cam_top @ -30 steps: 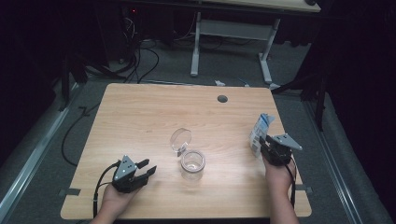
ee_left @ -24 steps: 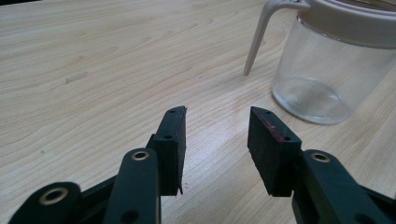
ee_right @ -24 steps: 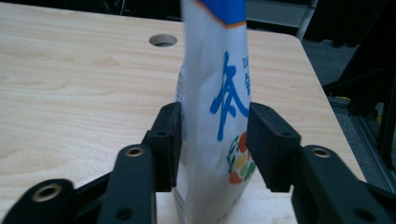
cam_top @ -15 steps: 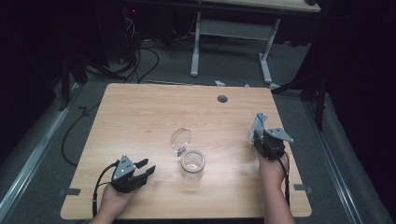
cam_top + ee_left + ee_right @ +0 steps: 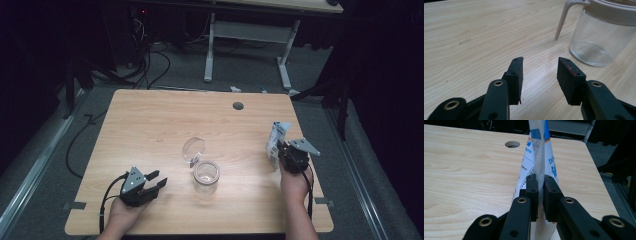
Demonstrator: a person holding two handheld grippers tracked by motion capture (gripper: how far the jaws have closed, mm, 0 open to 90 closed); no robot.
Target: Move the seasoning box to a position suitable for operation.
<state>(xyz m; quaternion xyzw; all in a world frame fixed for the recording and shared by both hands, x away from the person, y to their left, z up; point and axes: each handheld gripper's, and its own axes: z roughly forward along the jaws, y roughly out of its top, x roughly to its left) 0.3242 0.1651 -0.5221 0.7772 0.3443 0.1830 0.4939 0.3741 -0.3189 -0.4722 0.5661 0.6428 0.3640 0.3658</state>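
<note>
Wood table [image 5: 150, 125] sat mid-frame, dark room w/ cables round it. Your left gripper [image 5: 156, 181] rested lower left, jaws apart, empty, aimed at the glass jar [image 5: 206, 175]. Your right gripper [image 5: 278, 148], at right, had just been closing & pinched the white-blue pouch [image 5: 276, 139], held upright, long axis vertical.

**What I can't make out from here**

In my right gripper view the white and blue packet [image 5: 537, 157] runs off the top edge, and my fingers [image 5: 532, 192] cover its lower middle; the print is too broken to read. In my left gripper view the glass jar [image 5: 599, 37] is cut by the right edge, its lid [image 5: 614, 11] by the top.
</note>
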